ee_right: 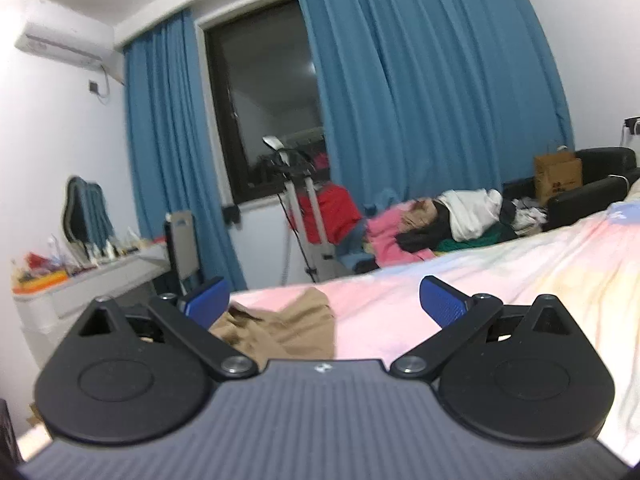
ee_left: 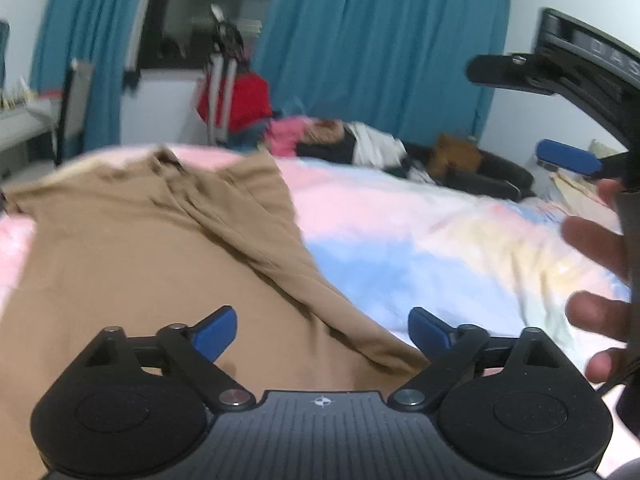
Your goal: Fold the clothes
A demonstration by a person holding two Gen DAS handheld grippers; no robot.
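Blue pads (ee_left: 218, 332) of my left gripper (ee_left: 322, 334) stand wide apart, holding nothing, right over the tan garment (ee_left: 132, 248). My right gripper (ee_right: 324, 304) is likewise spread, empty, raised above the bed (ee_right: 520, 272) and looking toward the curtains (ee_right: 420, 100); in the left view I see it off to the right with my hand (ee_left: 600, 280) around its handle.

That garment lies spread on the pastel cover, mostly flat, with a long ridge of bunched cloth running from its far end down toward my left gripper. One strip looks laid over the body, so I judge a fold may be partly made, or the piece is only roughly laid out; these views fit both. Further clothes sit in a pile (ee_right: 448, 216) at the bed's far side.

To do this well, I would grip cloth at an edge or corner, not the middle, and take only the layer I mean to move. I'd want both grippers on matching points, so the fold line runs straight. That ridge should be smoothed flat, or it gets trapped as a crease. Thin soft cloth like this will likely slip and sag, so I'd close firmly, lift low and lay it down slowly. With the right gripper high and aimed away, I'd need it lowered before it can see its grasp point.
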